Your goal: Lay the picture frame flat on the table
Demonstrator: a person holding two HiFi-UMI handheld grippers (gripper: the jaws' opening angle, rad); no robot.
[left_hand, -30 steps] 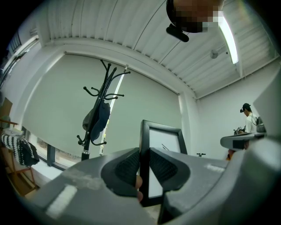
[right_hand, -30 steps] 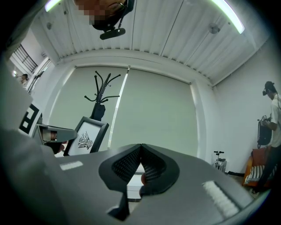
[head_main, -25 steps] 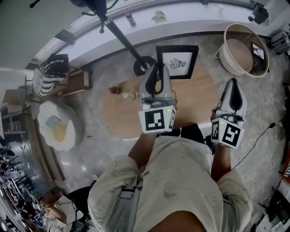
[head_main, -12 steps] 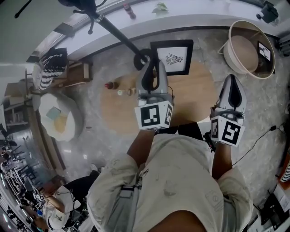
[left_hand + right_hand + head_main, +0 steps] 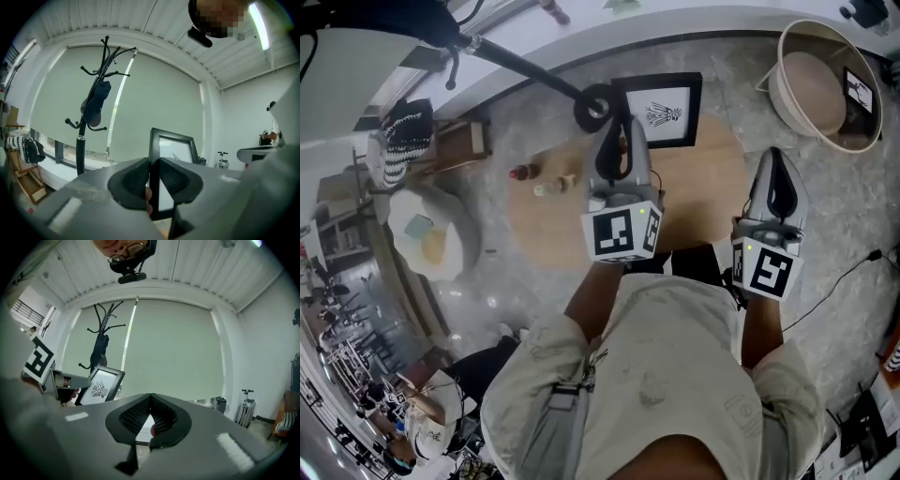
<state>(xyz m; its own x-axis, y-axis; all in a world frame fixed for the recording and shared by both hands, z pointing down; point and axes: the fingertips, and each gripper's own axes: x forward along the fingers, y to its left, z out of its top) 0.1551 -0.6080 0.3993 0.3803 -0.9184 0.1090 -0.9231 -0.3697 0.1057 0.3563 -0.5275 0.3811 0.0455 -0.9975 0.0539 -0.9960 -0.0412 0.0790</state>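
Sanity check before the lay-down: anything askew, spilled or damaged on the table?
Nothing stands out. The picture frame stands upright and intact at the far edge of the table, left claw closed on its left side; right claw shut, empty.

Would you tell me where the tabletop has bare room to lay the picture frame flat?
The table's right half is bare wood, bordered by the standing picture frame at the far edge, the left claw gripping its left side, and the near rim. The left end is crowded: a small bottle and little items sit there.
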